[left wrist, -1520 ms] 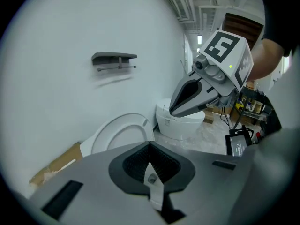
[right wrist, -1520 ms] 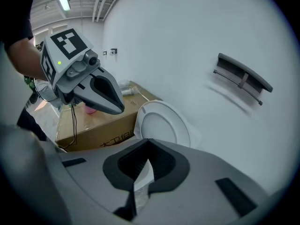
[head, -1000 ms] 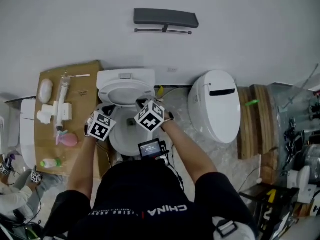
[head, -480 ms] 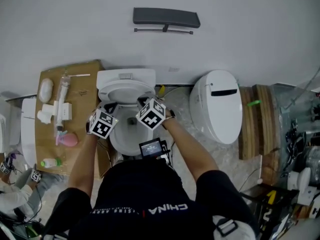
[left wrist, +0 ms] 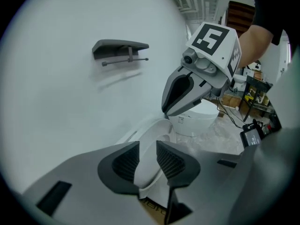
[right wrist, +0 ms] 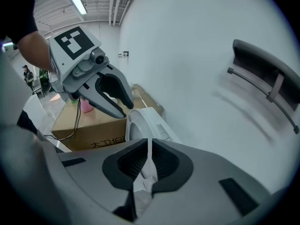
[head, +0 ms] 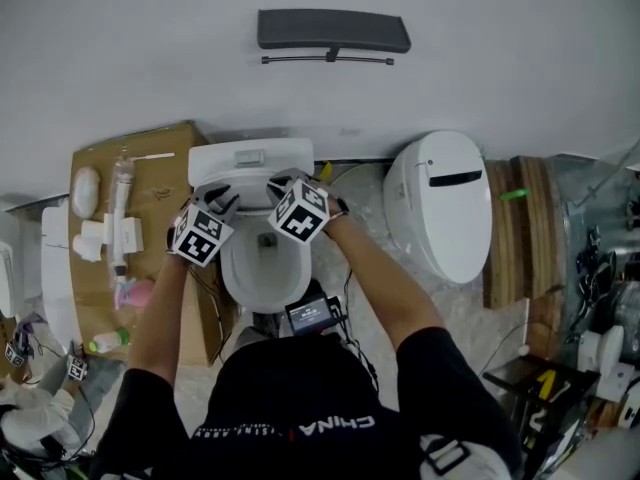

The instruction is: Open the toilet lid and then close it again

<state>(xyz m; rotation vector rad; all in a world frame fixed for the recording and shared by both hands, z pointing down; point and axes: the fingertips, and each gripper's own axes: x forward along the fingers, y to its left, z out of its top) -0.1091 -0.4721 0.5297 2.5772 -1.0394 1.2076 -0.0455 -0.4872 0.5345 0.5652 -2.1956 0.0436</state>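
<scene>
**Raised toilet lid held at its free rim by the right gripper alone**

The toilet lid (head: 250,180) stands near upright over the bowl (head: 262,273). It is close in front of the tank (head: 250,153), which backs onto the wall. Its hinge line runs from side to side across the rear of the bowl, so its free rim is uppermost, and both grippers meet it there.

The left gripper (head: 218,200) is at the rim's left side. Its jaws have just been opening, and in the left gripper view they stand a little apart. The white rim (left wrist: 146,165) lies between them, but the pads do not appear to press on it.

The right gripper (head: 280,183) is at the rim's right side. In the right gripper view its jaws are pinched together on the thin white edge (right wrist: 149,161).

From either gripper the lid lies ahead, on the wall side, and the bowl lies below, towards the person. Closing would probably mean swinging the rim about the hinge, back towards the person and down. The right gripper looks better placed to lead this move, since it alone has a hold.
</scene>
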